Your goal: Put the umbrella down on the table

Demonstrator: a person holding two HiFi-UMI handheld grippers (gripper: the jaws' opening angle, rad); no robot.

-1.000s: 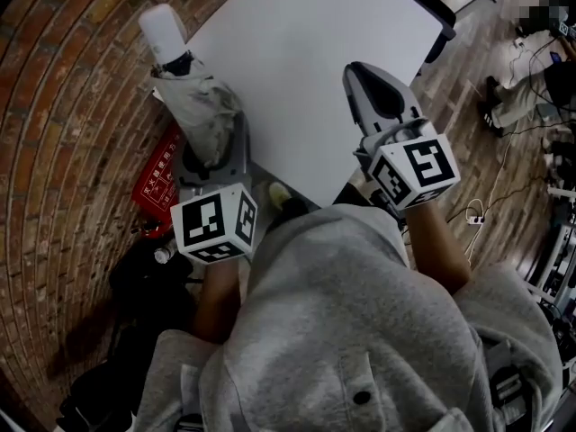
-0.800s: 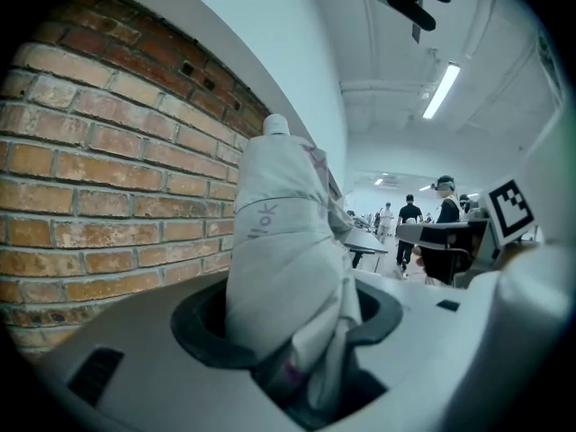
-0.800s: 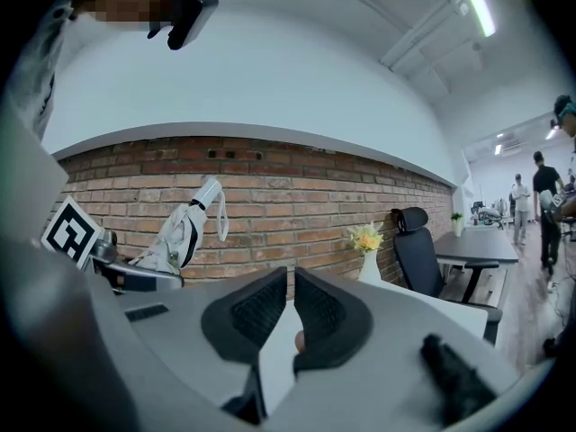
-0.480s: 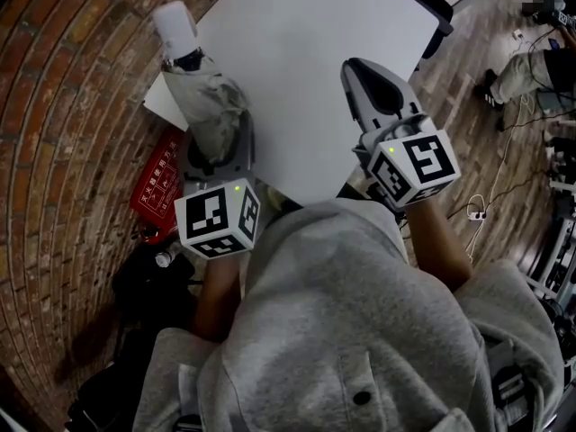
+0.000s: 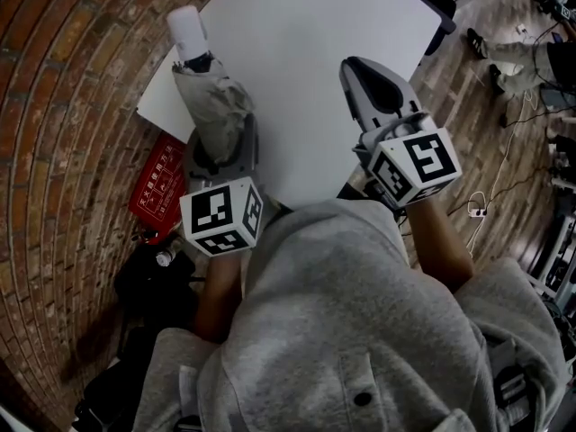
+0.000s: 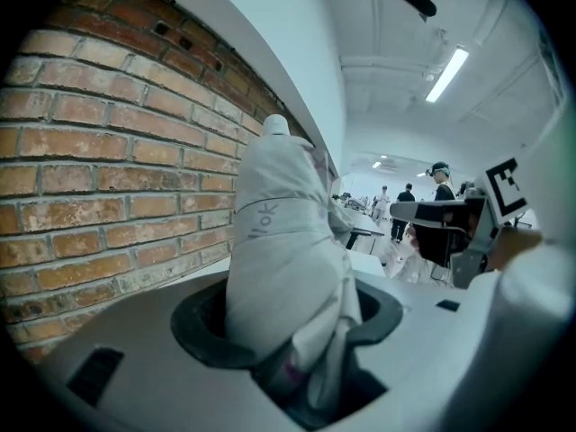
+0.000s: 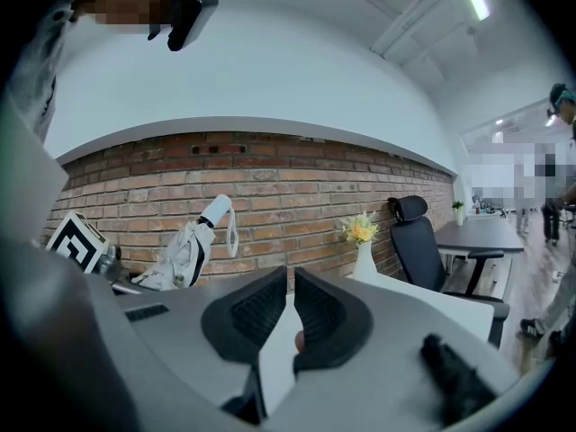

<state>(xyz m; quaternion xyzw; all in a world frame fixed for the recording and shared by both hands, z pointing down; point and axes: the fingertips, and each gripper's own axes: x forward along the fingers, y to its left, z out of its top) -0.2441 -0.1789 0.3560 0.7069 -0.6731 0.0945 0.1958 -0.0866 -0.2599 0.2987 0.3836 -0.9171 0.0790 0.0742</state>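
My left gripper (image 5: 221, 151) is shut on a folded pale-grey umbrella (image 5: 212, 102), which points away from me. The umbrella's white handle (image 5: 187, 29) reaches over the left edge of the white table (image 5: 306, 34). In the left gripper view the umbrella's cloth (image 6: 281, 250) fills the space between the jaws of the left gripper (image 6: 290, 336). My right gripper (image 5: 360, 72) hovers over the table's near right part, shut with nothing in it. From the right gripper view, the right gripper (image 7: 292, 306) shows only a thin slit between its pads, and the umbrella (image 7: 187, 252) leans at the left before the brick wall.
A brick wall (image 5: 63, 106) runs along the left. A red sign (image 5: 160, 184) lies below the table's left edge. A black chair (image 5: 434, 3) stands at the table's far side. A white vase with flowers (image 7: 363, 246) stands on the table. Cables (image 5: 477, 211) lie on the wooden floor.
My left gripper has carried the umbrella to the right, so its handle now reaches over the table's left edge. The right gripper has stayed about where it was.
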